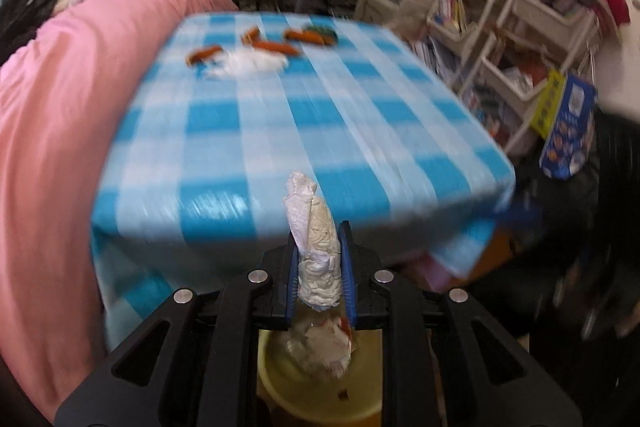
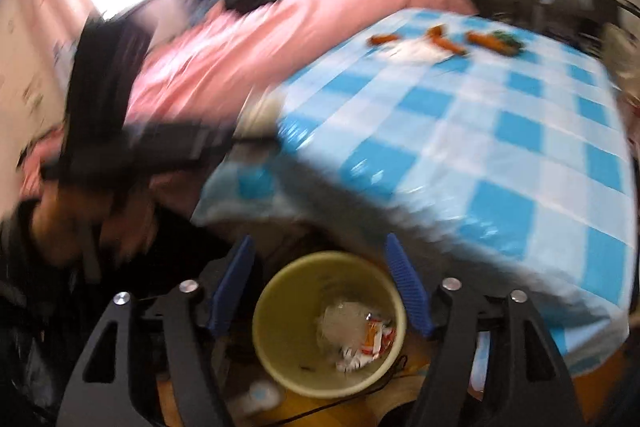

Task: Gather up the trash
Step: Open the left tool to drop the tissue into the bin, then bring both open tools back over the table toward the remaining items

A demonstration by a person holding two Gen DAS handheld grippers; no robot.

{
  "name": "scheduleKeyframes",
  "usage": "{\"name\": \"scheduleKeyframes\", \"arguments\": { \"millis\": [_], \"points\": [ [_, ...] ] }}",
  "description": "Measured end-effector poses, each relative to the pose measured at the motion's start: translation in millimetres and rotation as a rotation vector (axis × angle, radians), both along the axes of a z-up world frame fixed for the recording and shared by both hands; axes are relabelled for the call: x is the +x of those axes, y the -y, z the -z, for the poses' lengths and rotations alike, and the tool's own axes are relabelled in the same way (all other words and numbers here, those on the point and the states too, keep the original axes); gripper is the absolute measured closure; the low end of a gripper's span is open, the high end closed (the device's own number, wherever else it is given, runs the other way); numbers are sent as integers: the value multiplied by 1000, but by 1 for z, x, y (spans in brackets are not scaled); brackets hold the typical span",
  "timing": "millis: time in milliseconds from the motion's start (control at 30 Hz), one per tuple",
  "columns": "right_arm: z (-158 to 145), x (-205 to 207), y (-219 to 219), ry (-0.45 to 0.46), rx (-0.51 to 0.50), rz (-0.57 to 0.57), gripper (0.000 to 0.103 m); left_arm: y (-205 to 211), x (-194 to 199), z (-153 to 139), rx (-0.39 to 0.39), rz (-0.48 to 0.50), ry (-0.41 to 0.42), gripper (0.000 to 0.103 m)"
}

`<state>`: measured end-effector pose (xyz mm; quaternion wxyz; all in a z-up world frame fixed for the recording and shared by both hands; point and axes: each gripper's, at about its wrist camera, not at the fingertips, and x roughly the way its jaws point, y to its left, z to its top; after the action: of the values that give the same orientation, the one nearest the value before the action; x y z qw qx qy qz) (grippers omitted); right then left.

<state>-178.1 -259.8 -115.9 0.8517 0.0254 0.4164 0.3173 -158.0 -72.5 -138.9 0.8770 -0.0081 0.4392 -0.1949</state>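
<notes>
- The left gripper [image 1: 319, 239] is clamped on a crumpled paper towel [image 1: 316, 247], a soft white wad with a creased, quilted texture; its 2 ribbed blue pads [image 1: 346, 267] press the wad from both sides, and the twisted upper end sticks up past the tips toward 12 o'clock.
- Directly below that gripper, at 6 o'clock in the left wrist view, sits the yellow bin [image 1: 280, 383], a round, smooth-walled plastic tub with more crumpled paper inside.
- The right gripper [image 2: 320, 283] is spread wide and holds nothing; its 2 blue ribbed fingers [image 2: 408, 291] flare out on either side of the bin [image 2: 276, 311], which shows between them (the bin lies lower, not in the grasp).
- Inside the bin lies a pale crinkled wad and a torn orange-and-white wrapper [image 2: 374, 341], toward 4 o'clock of the round opening.
- The table [image 2: 500, 147] carries a glossy checked cloth in blue and white squares, draped over a rounded edge.
- At the far end of the cloth, near 12 o'clock in the left view, lie several small orange-brown scraps [image 1: 204, 54], a flat white tissue [image 1: 250, 63] and a dark green piece [image 1: 322, 34]; blur hides their finer shape.
- A pink quilt [image 1: 60, 131], soft and folded, fills the 9 o'clock side beside the table.
- White shelves [image 1: 516, 39] crammed with books stand at 2 o'clock.
</notes>
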Motion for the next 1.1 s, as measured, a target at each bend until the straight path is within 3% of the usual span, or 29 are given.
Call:
{"name": "scheduleKeyframes", "arguments": {
  "millis": [133, 233, 300, 400, 500, 633, 733, 1100],
  "points": [
    [-6, 3, 11, 42, 18, 86, 32, 14, -19, 22, 25, 52, -105, 84],
    [-8, 4, 15, 62, 28, 123, 31, 22, -28, 34, 51, 90, -165, 69],
    [-8, 6, 16, 71, 23, 137, 30, 26, -31, 35, 83, 88, -149, 49],
    [-8, 5, 16, 92, 3, 158, 27, 24, -32, 29, 113, 54, -92, 33],
    [-9, 4, 19, 114, -7, 188, 24, 18, -27, 19, 138, -10, -19, 25],
    [-12, 5, 28, 142, 0, 259, 20, 7, -18, 0, 143, -104, 95, 20],
    [-13, 7, 36, 155, 2, 317, 16, -2, -12, -8, 135, -173, 130, 18],
    [-13, 11, 40, 182, -22, 387, 13, -18, 3, -11, 111, -289, 158, 15]
  ]
}}
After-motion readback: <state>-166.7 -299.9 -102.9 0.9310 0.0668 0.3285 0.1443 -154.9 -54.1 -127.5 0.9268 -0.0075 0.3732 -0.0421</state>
